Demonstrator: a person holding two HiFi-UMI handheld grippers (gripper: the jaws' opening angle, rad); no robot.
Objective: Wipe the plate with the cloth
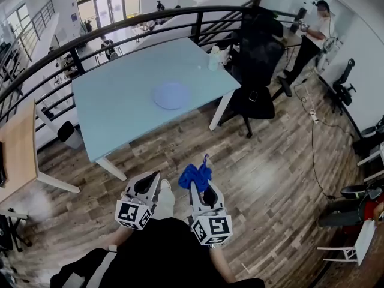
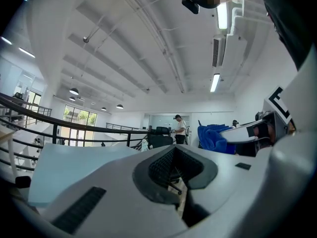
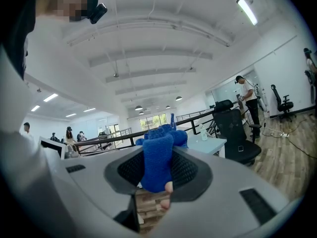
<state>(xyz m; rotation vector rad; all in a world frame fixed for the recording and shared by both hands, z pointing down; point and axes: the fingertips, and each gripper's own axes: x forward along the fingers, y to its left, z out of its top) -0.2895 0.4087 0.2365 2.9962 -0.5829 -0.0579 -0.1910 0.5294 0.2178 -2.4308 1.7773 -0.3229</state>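
The pale blue table (image 1: pixel 114 119) stands well ahead of us, with the round plate (image 1: pixel 171 95) near its middle. Our right gripper (image 1: pixel 201 188) pinches the blue cloth (image 1: pixel 195 175). Our left gripper (image 1: pixel 149 185) is closed and empty. We should step closer, then press the cloth flat.

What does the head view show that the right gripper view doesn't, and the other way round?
Only the head view: the plate lying on the table, and the left hand-held gripper held low beside the right hand-held gripper. Only the right gripper view: the ceiling lights, and, close up, that gripper's jaws closed on the lower end of the cloth. Both: the blue cloth, the table, the black chair and a person standing beyond it.
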